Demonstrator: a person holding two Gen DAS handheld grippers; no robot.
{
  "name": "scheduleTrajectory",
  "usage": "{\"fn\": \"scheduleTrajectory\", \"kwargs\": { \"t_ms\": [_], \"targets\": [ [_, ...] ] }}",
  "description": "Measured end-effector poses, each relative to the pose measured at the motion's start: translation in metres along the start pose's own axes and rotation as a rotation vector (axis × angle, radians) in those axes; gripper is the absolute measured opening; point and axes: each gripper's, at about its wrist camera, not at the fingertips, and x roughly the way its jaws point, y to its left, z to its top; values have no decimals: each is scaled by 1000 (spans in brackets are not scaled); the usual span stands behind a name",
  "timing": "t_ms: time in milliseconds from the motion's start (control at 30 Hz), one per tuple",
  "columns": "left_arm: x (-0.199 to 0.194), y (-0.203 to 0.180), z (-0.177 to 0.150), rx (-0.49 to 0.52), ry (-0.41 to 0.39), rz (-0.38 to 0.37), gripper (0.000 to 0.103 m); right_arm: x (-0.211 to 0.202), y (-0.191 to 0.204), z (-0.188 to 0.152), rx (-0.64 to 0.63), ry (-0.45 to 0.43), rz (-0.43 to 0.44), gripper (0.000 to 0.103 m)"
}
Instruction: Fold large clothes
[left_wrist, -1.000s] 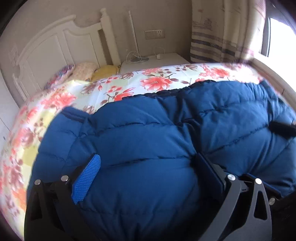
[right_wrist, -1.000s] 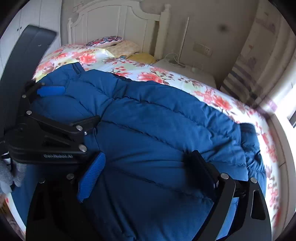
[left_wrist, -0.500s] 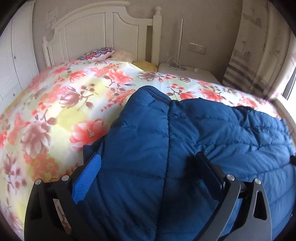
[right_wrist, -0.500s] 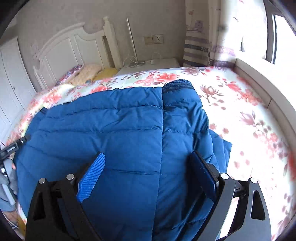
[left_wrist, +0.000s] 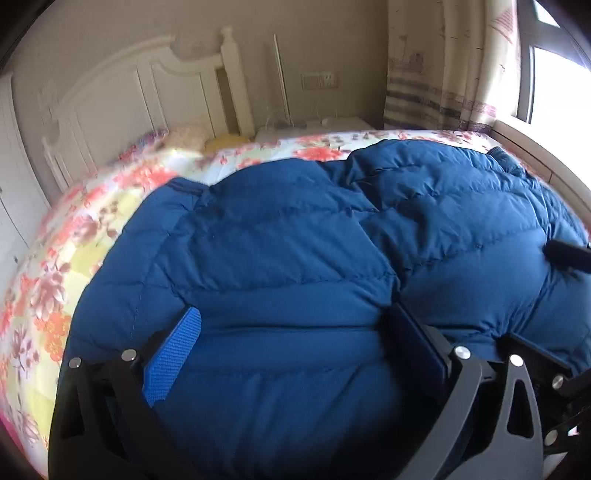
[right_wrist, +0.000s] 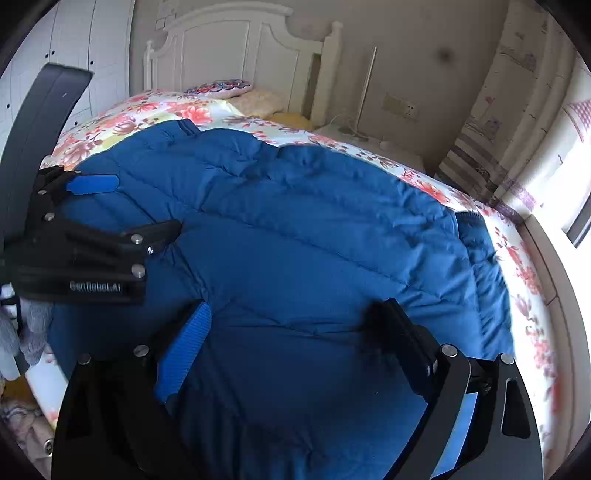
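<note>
A large blue quilted down jacket (left_wrist: 303, 251) lies spread across the floral bedspread (left_wrist: 74, 236); it also fills the right wrist view (right_wrist: 314, 236). My left gripper (left_wrist: 295, 332) is open, its fingers apart over the jacket's near edge, holding nothing. My right gripper (right_wrist: 295, 328) is open too, over the near part of the jacket. The left gripper shows in the right wrist view (right_wrist: 122, 206) at the left, open, over the jacket's left end. A dark finger tip of the right gripper (left_wrist: 565, 254) shows at the right edge of the left wrist view.
A white headboard (right_wrist: 240, 48) and pillows (right_wrist: 221, 88) are at the far end of the bed. A white nightstand (left_wrist: 314, 125) with cables stands beyond it. Striped curtains (left_wrist: 443, 74) and a bright window (left_wrist: 554, 66) are at the right. White wardrobe doors (right_wrist: 74, 37) stand at the left.
Both cameras have swung back over the jacket: the left view turned right from the bed's left side, the right view turned left from the window side. Both grippers stayed open.
</note>
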Motion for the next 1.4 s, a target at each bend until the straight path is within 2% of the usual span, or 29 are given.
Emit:
{"fn": "scheduleTrajectory", "kwargs": {
  "t_ms": [100, 167, 233, 333, 367, 433, 467, 600, 667, 800, 900, 933, 967, 1000, 1100, 1233, 1300, 1400],
  "targets": [
    [1, 7, 4, -9, 41, -39, 101, 4, -7, 6, 0, 25, 8, 89],
    [-8, 17, 1, -31, 32, -29, 101, -10, -18, 5, 15, 17, -15, 89],
    [-21, 33, -8, -70, 14, -2, 101, -28, -36, -5, 82, -3, -33, 89],
    [-34, 72, -24, -136, -13, 89, 101, -34, -64, -22, 147, 6, -92, 89],
    [-29, 86, -31, -154, 13, 108, 101, -33, -77, -31, 180, 12, -66, 89],
    [-22, 105, -42, -201, 23, 33, 101, -27, -96, -45, 264, 1, 14, 91],
    [-21, 108, -44, -201, 19, 27, 101, -26, -96, -46, 271, -1, 21, 91],
    [-23, 101, -39, -184, 42, 85, 101, -33, -85, -36, 248, 32, -60, 91],
    [-37, 94, -38, -186, 26, 95, 99, -45, -74, -33, 218, 4, -95, 90],
    [-78, 56, -41, -134, -72, 16, 99, -76, -37, -28, 138, -85, -22, 90],
    [-86, 10, -51, -16, -72, -63, 100, -74, -4, -31, 43, -79, 20, 90],
    [-81, -4, -56, 30, -58, -56, 100, -64, 9, -35, -5, -55, 26, 90],
    [-72, -17, -63, 70, -46, -7, 100, -53, 14, -38, -31, -23, 11, 90],
    [-66, -21, -66, 74, -43, 7, 101, -41, 16, -43, -46, -1, -14, 90],
    [-61, -12, -67, 53, -18, -35, 101, -42, 5, -46, -21, -13, 27, 90],
    [-62, -5, -70, 49, -16, -36, 101, -61, -26, -45, 37, -33, -64, 90],
    [-62, -4, -72, 46, -19, -37, 101, -61, -43, -53, 62, -6, -115, 90],
    [-61, -3, -72, 40, -19, -42, 101, -53, -77, -77, 175, 13, -45, 91]
  ]
}}
